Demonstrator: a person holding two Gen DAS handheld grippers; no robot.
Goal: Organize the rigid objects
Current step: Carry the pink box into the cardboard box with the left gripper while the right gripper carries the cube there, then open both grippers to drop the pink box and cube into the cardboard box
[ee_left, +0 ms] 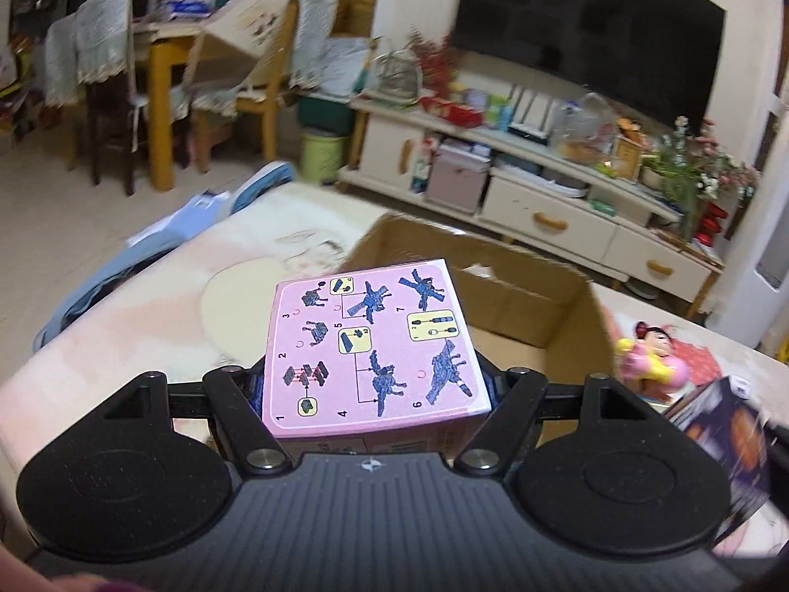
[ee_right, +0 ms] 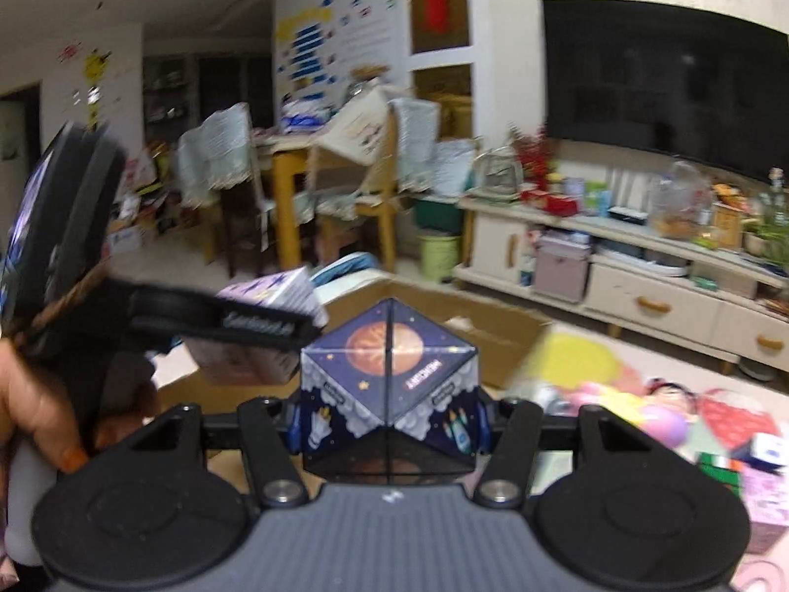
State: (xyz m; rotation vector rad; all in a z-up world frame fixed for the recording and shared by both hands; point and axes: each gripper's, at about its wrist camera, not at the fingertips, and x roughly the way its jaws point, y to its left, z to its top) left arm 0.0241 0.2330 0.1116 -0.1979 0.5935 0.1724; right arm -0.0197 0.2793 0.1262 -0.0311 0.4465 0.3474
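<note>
Bench (ee_left: 148, 306) covered with pale printed cloth, cluttered living room behind. Far left: yellow wooden table (ee_left: 167, 79) with chairs (ee_left: 98, 74) draped in cloth. Far right: dark television (ee_left: 587, 29) on the wall, above a white cabinet (ee_left: 542, 197) crowded with small things. Open cardboard box (ee_left: 518, 286) on the bench, just beyond both grippers. Left gripper (ee_left: 377, 385): jaws closed on pink instruction box (ee_left: 370, 340), held above the bench. Right gripper (ee_right: 389, 424): jaws closed on dark space-print cube (ee_right: 389, 385). Near right, blurred: probably a doll (ee_left: 651, 360) lying on the bench.
</note>
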